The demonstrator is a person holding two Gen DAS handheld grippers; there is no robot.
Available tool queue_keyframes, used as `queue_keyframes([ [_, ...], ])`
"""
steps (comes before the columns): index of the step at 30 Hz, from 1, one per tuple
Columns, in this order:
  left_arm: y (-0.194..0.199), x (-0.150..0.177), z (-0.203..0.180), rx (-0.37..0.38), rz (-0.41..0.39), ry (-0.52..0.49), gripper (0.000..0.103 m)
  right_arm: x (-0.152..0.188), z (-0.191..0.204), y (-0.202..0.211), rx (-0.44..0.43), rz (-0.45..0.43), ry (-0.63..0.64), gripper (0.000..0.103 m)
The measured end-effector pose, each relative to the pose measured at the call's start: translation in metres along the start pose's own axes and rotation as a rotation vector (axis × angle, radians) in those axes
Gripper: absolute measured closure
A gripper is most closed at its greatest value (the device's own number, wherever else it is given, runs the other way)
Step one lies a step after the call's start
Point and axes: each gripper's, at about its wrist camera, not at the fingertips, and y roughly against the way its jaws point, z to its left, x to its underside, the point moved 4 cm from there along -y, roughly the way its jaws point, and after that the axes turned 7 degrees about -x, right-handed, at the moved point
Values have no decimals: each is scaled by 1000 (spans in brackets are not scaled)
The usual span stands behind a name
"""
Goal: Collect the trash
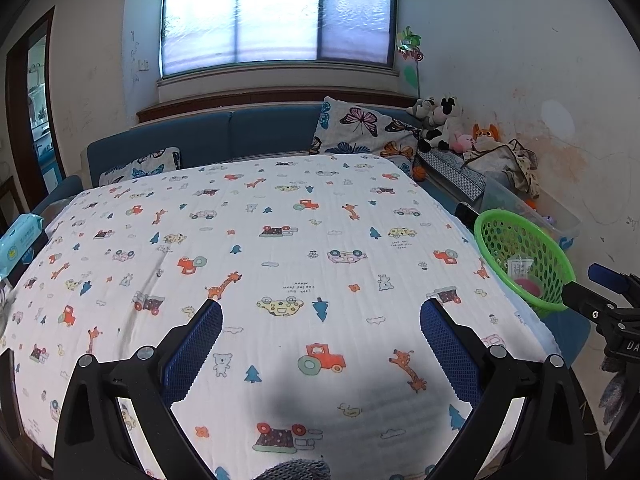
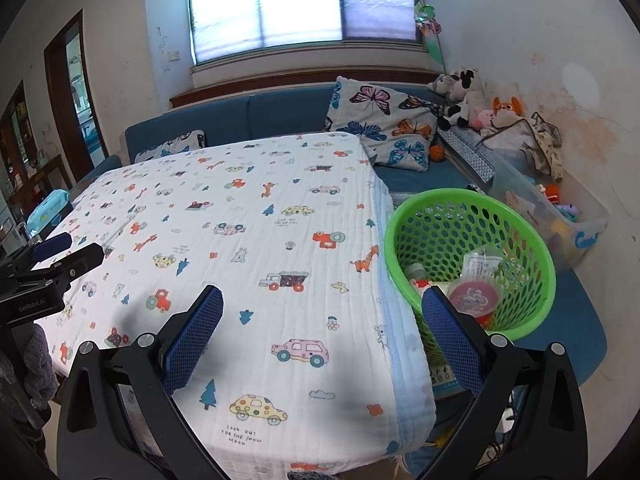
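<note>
Trash gathered in a green basket [image 2: 472, 264] set just past the right edge of the covered table [image 2: 248, 248]

The basket was seen as round, bright green and perforated, resting on a blue seat; inside it lay a red-lidded cup [image 2: 474, 298], a clear printed wrapper [image 2: 482, 264] and other small pieces. The left gripper [image 1: 320, 310] and the right gripper [image 2: 322, 296] were held above the patterned cloth, each with fingers spread wide and nothing between them
</note>
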Motion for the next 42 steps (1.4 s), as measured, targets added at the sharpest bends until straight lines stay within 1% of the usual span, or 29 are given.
queue_keyframes([
  [42, 2, 5, 0, -1, 3, 3, 7, 3, 9, -5, -9, 3, 1, 4],
])
